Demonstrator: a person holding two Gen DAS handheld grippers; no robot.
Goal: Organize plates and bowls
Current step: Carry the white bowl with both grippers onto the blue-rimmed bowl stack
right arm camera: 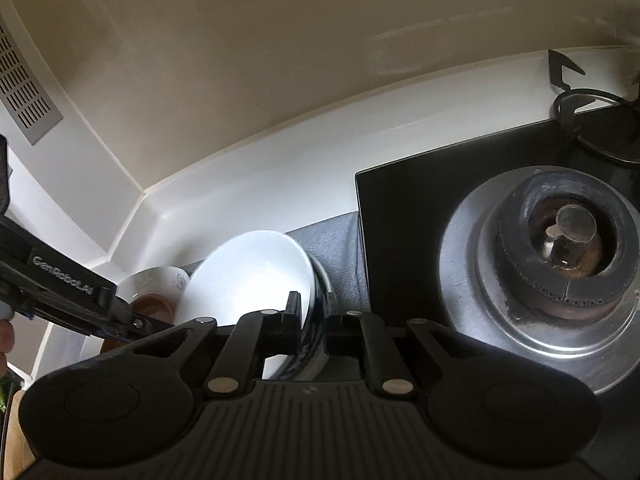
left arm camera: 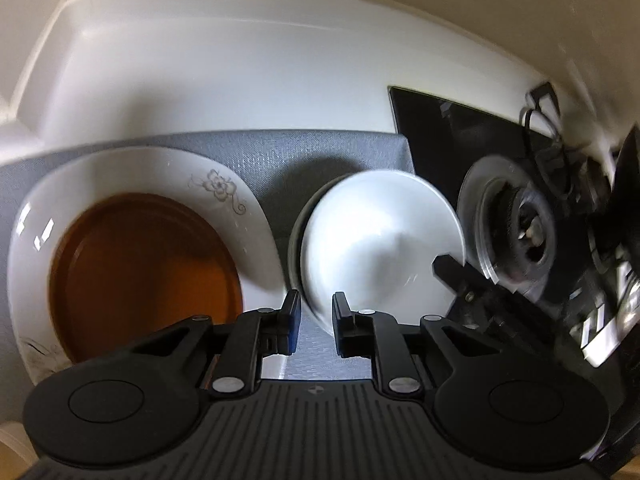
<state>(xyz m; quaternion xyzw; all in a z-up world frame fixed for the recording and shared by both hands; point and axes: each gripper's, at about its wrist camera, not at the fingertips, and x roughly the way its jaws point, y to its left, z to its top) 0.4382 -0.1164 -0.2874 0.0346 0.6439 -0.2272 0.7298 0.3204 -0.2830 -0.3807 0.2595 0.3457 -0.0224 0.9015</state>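
Right gripper point(right arm camera: 313, 316) clamped tight on the near rim of the white bowl point(right arm camera: 248, 276), one finger inside the rim, the other outside against a dark outer wall point(right arm camera: 317, 320); unclear whether that wall belongs to the same bowl or to a second one beneath. Bowl tilted, its hollow opening away to the left of the fingers, on a grey mat point(right arm camera: 340, 248). Gas burner point(right arm camera: 568, 240) well off to the right of the fingers. Left gripper point(left arm camera: 317, 320) pointing steeply down, fingers narrowly parted, bare mat showing through the gap. Near edge of the white bowl just ahead of the tips, blurred, close beside the right-hand finger; no pad seen pressing on it. Ahead and left of those fingers, a white flowered plate point(left arm camera: 224, 216) flat on the mat, with a brown plate point(left arm camera: 148, 260) lying in it, its rim just beside the left-hand finger.
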